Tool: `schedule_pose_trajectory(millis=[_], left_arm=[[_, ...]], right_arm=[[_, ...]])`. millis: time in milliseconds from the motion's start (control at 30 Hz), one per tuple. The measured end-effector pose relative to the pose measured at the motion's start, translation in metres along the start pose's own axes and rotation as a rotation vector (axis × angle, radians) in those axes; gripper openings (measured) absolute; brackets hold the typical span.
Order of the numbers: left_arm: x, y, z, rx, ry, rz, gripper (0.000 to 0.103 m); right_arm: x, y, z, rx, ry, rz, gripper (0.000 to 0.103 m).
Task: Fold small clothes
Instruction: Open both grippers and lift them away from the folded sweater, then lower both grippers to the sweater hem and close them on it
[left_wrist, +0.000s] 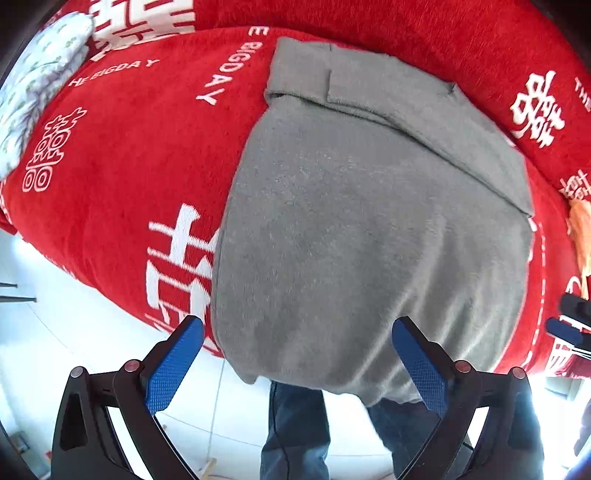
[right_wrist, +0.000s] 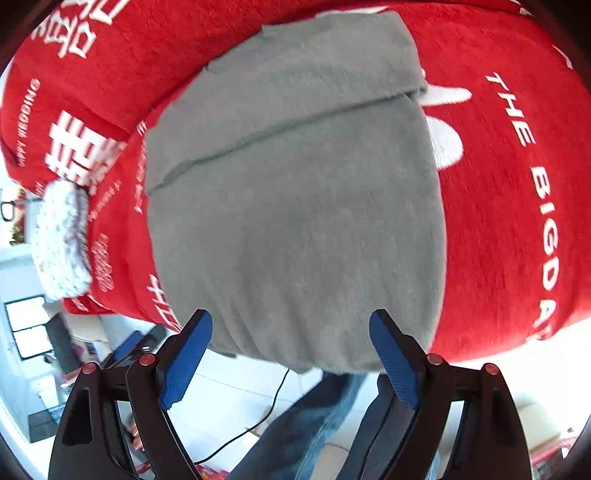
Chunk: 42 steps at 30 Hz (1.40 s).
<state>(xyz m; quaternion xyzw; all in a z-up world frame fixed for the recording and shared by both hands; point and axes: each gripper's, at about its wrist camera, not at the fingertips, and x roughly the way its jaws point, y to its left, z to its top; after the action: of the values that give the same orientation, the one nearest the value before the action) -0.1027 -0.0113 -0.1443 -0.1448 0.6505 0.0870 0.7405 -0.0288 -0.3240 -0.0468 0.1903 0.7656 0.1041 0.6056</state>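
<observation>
fuzzy grey garment (left_wrist: 369, 221) folded flat on plush red blanket (left_wrist: 129, 147); both grippers (left_wrist: 297, 354) (right_wrist: 290, 349) wide, empty.

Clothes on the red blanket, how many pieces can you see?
2. A grey garment lies folded mid-blanket, its near edge hanging over the front. A white patterned piece sits at the far left of the red blanket. Others may be hidden.

Grey garment (left_wrist: 369, 229), of soft, slightly fuzzy knit, lying flat and partly folded on a red blanket (left_wrist: 122, 155) with white lettering. At its far end a narrower band is folded across the body, forming a raised double layer with a straight edge. The near hem hangs a little over the blanket's front edge. The surface is smooth, with faint ripples near the hem (right_wrist: 295, 332).
</observation>
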Motion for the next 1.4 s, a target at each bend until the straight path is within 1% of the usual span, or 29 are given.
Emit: schedule_pose_trajectory(millis=[67, 100, 167, 233, 300, 333, 400, 467, 533, 600, 667, 767, 900, 967, 1033, 1167, 1300, 1400], left_arm=[[-0.011, 0.001, -0.01, -0.035, -0.038, -0.009, 0.102], [-0.014, 0.003, -0.013, -0.052, -0.05, -0.014, 0.102], [-0.02, 0.006, -0.026, -0.119, -0.079, -0.023, 0.102], [-0.022, 0.008, -0.04, -0.175, -0.092, -0.012, 0.102], [-0.021, 0.01, -0.058, -0.247, -0.088, -0.006, 0.102], [-0.018, 0.009, -0.069, -0.29, -0.074, -0.024, 0.102], [-0.016, 0.008, -0.086, -0.324, -0.06, -0.038, 0.102], [-0.017, 0.004, -0.102, -0.354, -0.06, -0.027, 0.102], [-0.016, 0.001, -0.114, -0.39, -0.056, -0.034, 0.102], [-0.017, -0.001, -0.121, -0.414, -0.05, -0.034, 0.102], [-0.02, -0.003, -0.126, -0.435, -0.069, -0.026, 0.102], [-0.026, 0.001, -0.131, -0.471, -0.098, -0.016, 0.102], [-0.028, 0.013, -0.144, -0.524, -0.11, 0.008, 0.102], [-0.027, 0.017, -0.152, -0.529, -0.1, 0.021, 0.102], [-0.026, 0.019, -0.156, -0.523, -0.09, 0.033, 0.102], [-0.02, 0.018, -0.162, -0.479, -0.061, 0.041, 0.102], [-0.008, 0.02, -0.163, -0.457, -0.021, 0.041, 0.102], [-0.006, 0.022, -0.165, -0.445, -0.019, 0.035, 0.102]], right_arm=[[0.008, 0.006, 0.0, -0.015, 0.049, -0.06, 0.089], [0.012, 0.009, 0.001, -0.028, 0.072, -0.08, 0.089], [0.021, 0.019, 0.003, -0.081, 0.111, -0.106, 0.089], [0.029, 0.029, 0.005, -0.143, 0.141, -0.126, 0.089], [0.033, 0.039, 0.005, -0.203, 0.165, -0.144, 0.089], [0.032, 0.043, 0.005, -0.23, 0.167, -0.139, 0.089], [0.031, 0.047, 0.001, -0.27, 0.175, -0.132, 0.089], [0.035, 0.048, -0.005, -0.302, 0.202, -0.164, 0.089], [0.039, 0.046, -0.007, -0.301, 0.218, -0.18, 0.089], [0.041, 0.043, -0.006, -0.276, 0.228, -0.179, 0.089], [0.041, 0.042, -0.006, -0.264, 0.236, -0.178, 0.089], [0.042, 0.048, -0.003, -0.302, 0.239, -0.195, 0.089], [0.041, 0.058, -0.002, -0.361, 0.226, -0.186, 0.089], [0.041, 0.057, -0.001, -0.362, 0.219, -0.168, 0.089], [0.041, 0.052, 0.0, -0.342, 0.214, -0.132, 0.089], [0.037, 0.032, -0.002, -0.31, 0.209, -0.077, 0.089], [0.034, 0.01, -0.005, -0.318, 0.196, -0.074, 0.089], [0.03, -0.009, -0.006, -0.309, 0.193, -0.065, 0.089]])
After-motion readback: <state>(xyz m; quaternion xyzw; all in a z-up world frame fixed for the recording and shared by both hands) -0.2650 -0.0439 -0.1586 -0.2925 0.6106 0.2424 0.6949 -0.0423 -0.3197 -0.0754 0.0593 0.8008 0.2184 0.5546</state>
